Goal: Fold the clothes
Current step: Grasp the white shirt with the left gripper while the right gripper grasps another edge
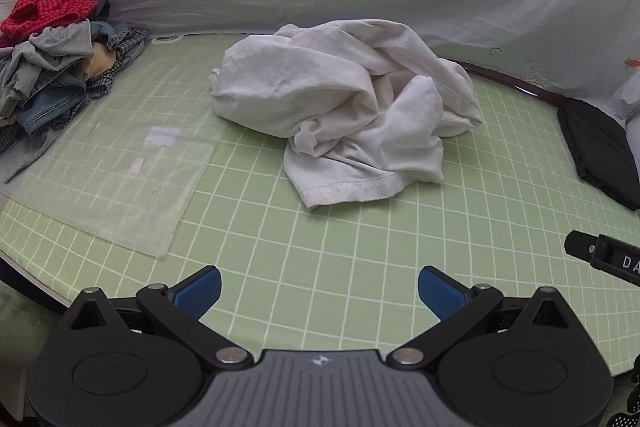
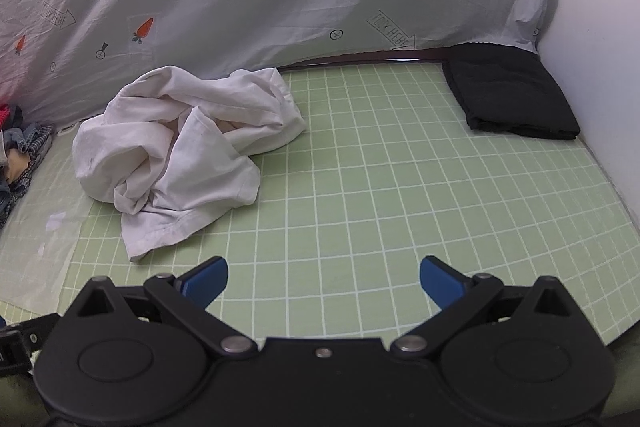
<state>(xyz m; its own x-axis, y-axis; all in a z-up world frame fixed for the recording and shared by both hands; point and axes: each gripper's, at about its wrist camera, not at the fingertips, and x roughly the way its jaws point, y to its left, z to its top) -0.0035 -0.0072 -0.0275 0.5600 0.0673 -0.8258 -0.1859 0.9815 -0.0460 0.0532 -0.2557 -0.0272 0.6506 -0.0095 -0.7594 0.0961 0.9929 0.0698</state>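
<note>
I'm hovering both grippers, left gripper (image 1: 319, 291) and right gripper (image 2: 323, 281), spread wide and holding nothing, over the green gridded worktop (image 2: 380, 187), with the crumpled white cotton garment (image 1: 348, 107) lying ahead mid-worktop. I'm judging the hemmed edge (image 1: 352, 193) nearest me the best first pinch, one gripper per corner, before I'm lifting to shake it flat.

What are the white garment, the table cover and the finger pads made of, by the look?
White garment: thin woven fabric, probably cotton, matte; soft creases, stitched hem. Table cover: smooth green sheet with white grid, likely a vinyl or plastic mat. Finger pads: blue, finely textured, likely rubber or soft plastic.
</note>
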